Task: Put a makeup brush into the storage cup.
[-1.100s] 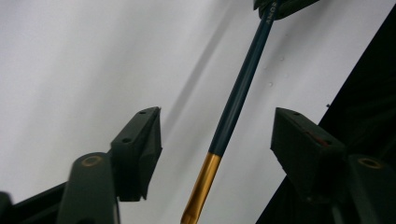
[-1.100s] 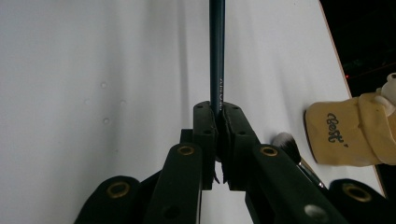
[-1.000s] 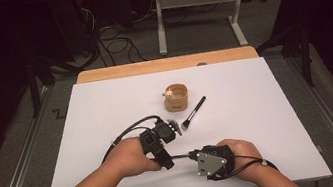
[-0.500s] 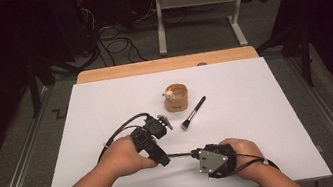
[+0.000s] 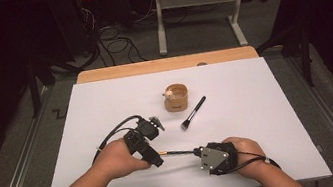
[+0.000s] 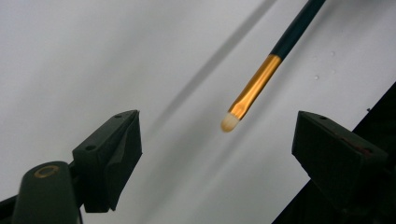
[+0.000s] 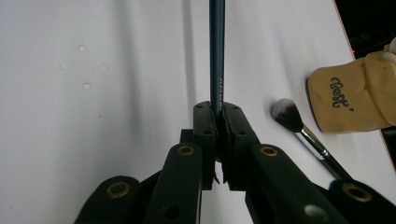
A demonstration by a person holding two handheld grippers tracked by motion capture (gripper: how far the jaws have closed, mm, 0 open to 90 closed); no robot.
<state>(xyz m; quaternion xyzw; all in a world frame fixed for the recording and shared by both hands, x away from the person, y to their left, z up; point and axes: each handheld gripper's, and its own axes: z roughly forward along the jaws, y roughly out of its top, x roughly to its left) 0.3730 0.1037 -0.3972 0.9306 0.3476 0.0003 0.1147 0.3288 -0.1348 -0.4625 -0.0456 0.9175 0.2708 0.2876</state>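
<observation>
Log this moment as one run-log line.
right gripper: shut on thin brush | left gripper: jaws just opened, brush tip between, untouched | fluffy brush, pouch: idle

I see a white table top [image 5: 270, 122] with a light wooden strip [image 5: 165, 65] along its far edge. My black right gripper [image 7: 216, 112] clamps a dark teal brush [image 6: 280, 44] with a gold ferrule and cream tip. Farther off stand a tan pouch [image 5: 176, 98] with dark lettering and a black brush [image 5: 194, 112] with grey-white bristles.
</observation>
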